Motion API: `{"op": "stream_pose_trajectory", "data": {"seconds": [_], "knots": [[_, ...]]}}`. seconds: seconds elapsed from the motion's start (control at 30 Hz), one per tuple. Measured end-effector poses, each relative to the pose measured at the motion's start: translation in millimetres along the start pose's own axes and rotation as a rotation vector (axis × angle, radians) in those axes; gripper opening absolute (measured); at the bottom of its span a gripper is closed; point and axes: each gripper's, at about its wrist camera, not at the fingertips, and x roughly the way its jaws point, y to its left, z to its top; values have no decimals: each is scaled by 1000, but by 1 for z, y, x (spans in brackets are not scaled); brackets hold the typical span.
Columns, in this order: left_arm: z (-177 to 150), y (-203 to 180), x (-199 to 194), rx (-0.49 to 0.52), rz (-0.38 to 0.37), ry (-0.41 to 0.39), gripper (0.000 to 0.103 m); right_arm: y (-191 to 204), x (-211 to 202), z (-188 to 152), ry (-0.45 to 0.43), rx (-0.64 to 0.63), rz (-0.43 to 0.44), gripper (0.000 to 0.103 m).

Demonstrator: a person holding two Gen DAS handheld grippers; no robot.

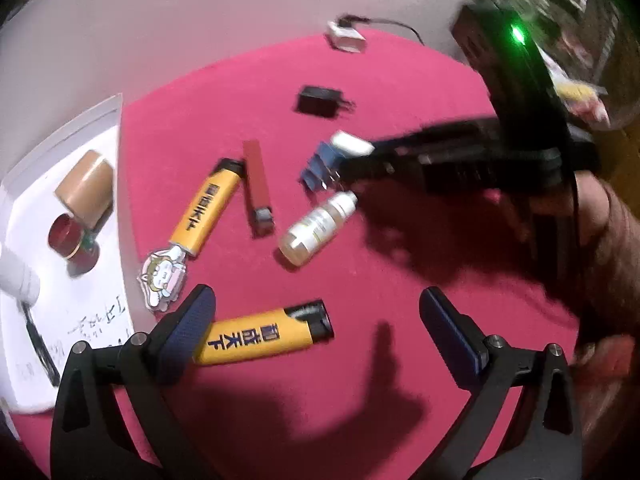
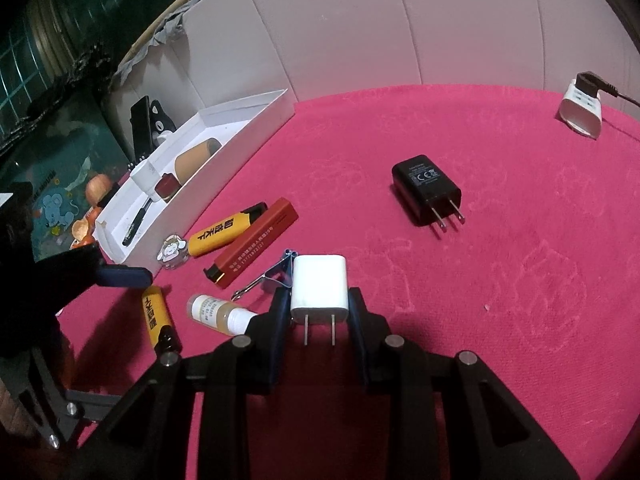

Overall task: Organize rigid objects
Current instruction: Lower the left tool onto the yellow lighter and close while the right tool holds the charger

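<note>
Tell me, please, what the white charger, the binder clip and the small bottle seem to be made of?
White charger: likely glossy plastic, smooth with rounded corners, and two bare metal prongs.
Binder clip: looks like painted blue sheet metal with shiny wire handles.
Small bottle: probably translucent plastic, pale liquid showing through, with a paper label and a white cap.

You see a pink cloth (image 2: 460,184) bearing 2 yellow lighters (image 1: 260,338), a red lighter (image 2: 252,242), a black charger (image 2: 426,190) at centre right, a small bottle (image 1: 316,226), a white box (image 2: 240,136) at upper left.
</note>
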Motion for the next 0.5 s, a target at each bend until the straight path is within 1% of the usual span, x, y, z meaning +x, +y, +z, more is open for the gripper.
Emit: {"op": "stream_pose_trajectory", "data": {"seconds": [0.07,0.13,0.23,0.27,0.3,0.37,0.43,0.47,0.5], "knots": [[-3,0,9,63,-16,47,103,-1,0,0,0,5,6,28],[-6,0,16,110,-8,73,103,-2,-1,0,-1,13,13,28],[-8,-7,20,142,-7,124,103,-3,0,0,-1,17,18,28],[-11,-9,21,137,-41,146,103,-3,0,0,-1,16,17,28],[-14,-11,17,138,-50,143,103,-2,0,0,-1,15,17,28],[-20,-14,11,105,-81,143,103,-2,-1,0,-1,16,17,28],[-24,-12,1,46,-139,119,103,-2,-1,0,-1,18,19,28],[-26,-10,-4,30,-147,102,103,-2,-1,0,-1,17,19,28],[-27,-9,-8,18,-137,87,103,-2,0,0,-1,15,16,28]]}}
